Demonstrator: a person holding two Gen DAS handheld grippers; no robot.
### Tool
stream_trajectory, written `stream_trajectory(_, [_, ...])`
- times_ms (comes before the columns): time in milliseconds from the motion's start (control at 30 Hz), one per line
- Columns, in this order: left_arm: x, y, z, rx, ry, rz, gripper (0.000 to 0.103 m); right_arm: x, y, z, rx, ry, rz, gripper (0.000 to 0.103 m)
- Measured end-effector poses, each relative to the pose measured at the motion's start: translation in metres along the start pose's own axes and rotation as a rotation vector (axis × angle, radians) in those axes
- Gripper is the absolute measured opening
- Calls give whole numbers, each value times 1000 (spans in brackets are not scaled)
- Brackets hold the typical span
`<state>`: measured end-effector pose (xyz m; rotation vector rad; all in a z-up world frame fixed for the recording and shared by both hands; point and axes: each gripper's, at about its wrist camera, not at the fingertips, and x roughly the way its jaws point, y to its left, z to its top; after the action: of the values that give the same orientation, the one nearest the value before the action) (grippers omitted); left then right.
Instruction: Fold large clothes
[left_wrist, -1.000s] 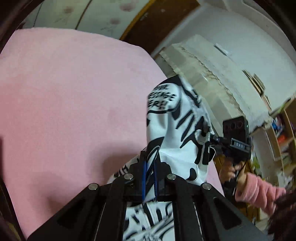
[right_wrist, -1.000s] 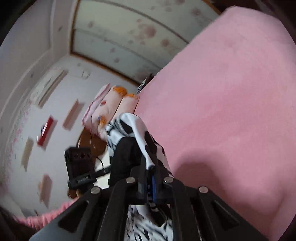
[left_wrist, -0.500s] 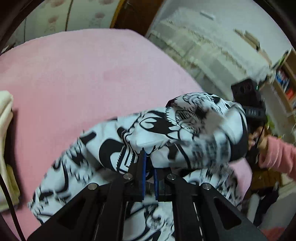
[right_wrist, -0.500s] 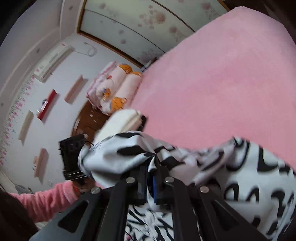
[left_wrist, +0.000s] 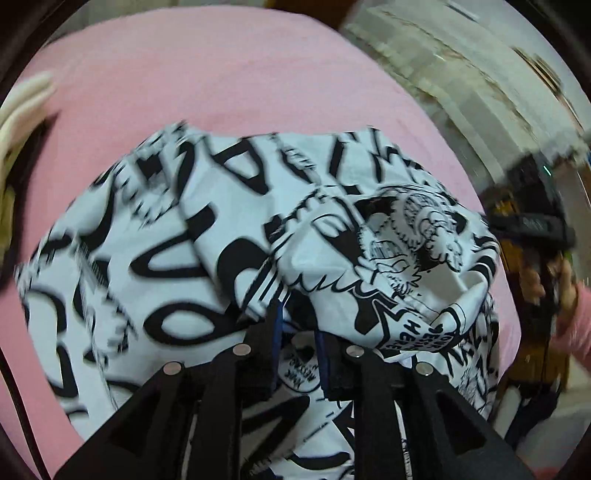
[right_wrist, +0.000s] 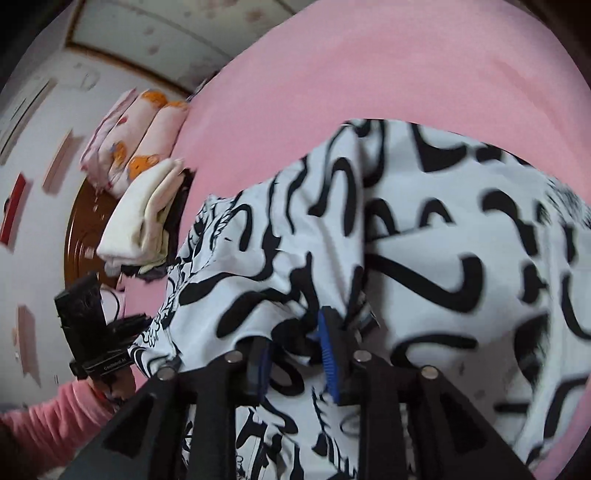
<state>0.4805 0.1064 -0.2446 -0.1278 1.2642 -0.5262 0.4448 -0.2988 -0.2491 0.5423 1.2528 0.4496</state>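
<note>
Printed shirt (left_wrist: 229, 221) half-dropped on the bed (left_wrist: 221, 85); both grippers, left gripper (left_wrist: 298, 334) and right gripper (right_wrist: 295, 343), have just been opening, cloth loose between jaws, so the fold might bunch up.

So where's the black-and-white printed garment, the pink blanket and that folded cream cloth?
black-and-white garment (left_wrist: 236, 221): left wrist view, its flat upper panel.
pink blanket (right_wrist: 406, 74): right wrist view, bare part beyond the garment.
folded cream cloth (right_wrist: 140, 218): right wrist view, its top layer.
</note>
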Motion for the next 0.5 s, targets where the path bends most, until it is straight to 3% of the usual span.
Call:
stream_trajectory(33, [-2, 6, -3, -69, 6, -11, 16, -4, -2, -3, 11, -3, -4, 33])
stream_trajectory(100, [-5, 26, -13, -152, 21, -27, 19, -13, -9, -11, 67, 7, -19, 53])
stream_trajectory(200, [-13, 28, -25, -227, 14, -6, 28, -23, -18, -28, 218, 3, 18, 53])
stream_trajectory(333, [-35, 25, -44, -349, -28, 7, 53, -30, -20, -48, 377, -43, 91, 53])
stream_trajectory(500, [-57, 19, -70, -432, -34, -15, 61, -33, -18, -69, 539, -103, 213, 55])
